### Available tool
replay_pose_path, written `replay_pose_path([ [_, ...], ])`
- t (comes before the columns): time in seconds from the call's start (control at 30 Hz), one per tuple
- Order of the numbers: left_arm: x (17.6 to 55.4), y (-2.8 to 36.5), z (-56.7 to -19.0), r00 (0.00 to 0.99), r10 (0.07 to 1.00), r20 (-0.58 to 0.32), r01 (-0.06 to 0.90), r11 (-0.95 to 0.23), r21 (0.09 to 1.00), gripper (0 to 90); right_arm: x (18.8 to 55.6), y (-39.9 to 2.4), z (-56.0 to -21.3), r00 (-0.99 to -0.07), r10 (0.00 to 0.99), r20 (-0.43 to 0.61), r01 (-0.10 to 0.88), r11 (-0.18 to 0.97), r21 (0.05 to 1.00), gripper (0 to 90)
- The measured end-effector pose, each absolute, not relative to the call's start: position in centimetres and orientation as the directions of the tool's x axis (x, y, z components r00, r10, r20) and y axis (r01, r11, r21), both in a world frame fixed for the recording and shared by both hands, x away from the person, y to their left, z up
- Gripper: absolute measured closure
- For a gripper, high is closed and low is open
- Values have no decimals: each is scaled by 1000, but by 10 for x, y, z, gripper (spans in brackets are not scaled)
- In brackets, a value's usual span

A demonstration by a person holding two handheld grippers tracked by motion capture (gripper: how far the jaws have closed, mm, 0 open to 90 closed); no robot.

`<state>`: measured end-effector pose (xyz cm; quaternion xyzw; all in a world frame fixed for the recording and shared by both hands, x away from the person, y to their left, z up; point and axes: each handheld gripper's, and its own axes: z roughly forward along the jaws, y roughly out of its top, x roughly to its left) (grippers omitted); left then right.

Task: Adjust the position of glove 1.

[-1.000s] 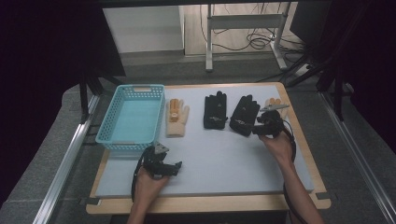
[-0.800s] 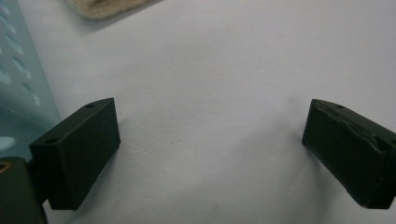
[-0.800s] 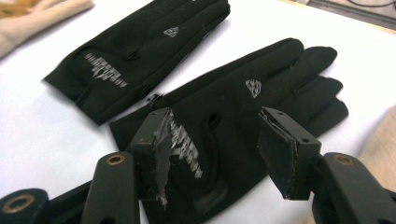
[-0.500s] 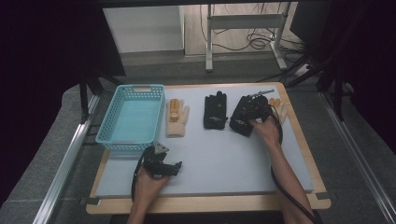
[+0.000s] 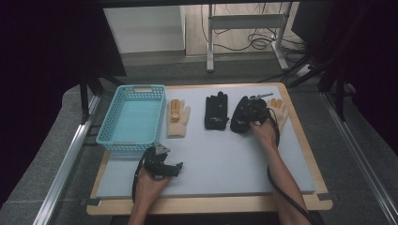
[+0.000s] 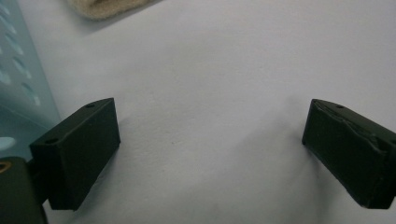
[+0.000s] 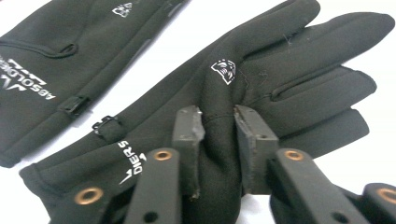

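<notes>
Right gripper (image 7: pixel 218 128) had just been closing and pinched only a fold of the black glove (image 7: pixel 261 88) at the mat's two o'clock. Thin bite, so it looked likely to slip. Left gripper (image 6: pixel 210 149) sat gaping, empty.

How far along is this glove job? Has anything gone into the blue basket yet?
Barely begun. The blue basket holds nothing. The right gripper has just closed, pinching a fold of one black glove. The other black glove and two tan gloves lie on the table.
</notes>
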<state>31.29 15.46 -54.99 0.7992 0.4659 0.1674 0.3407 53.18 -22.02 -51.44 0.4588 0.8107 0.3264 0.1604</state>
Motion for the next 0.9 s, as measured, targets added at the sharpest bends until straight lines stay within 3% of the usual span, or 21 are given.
replay_pose_path([
  [0.3, 313, 155, -550, 511, 858, -51, 631, -334, 700, 45, 516, -226, -495, -580, 813, 52, 591, 376, 714, 749],
  [0.43, 313, 155, -550, 509, 859, -49, 632, -335, 699, 45, 479, -224, -464, -645, 758, 101, 540, 357, 762, 748],
  [0.6, 313, 155, -550, 510, 859, -49, 631, -335, 700, 45, 434, -212, -446, -711, 698, 84, 472, 386, 792, 744],
  [0.8, 313, 154, -550, 507, 860, -50, 631, -331, 702, 45, 394, -193, -448, -762, 639, 100, 446, 408, 797, 734],
  [0.9, 313, 155, -550, 510, 859, -48, 630, -334, 701, 46, 370, -174, -467, -785, 613, 85, 432, 445, 785, 731],
])
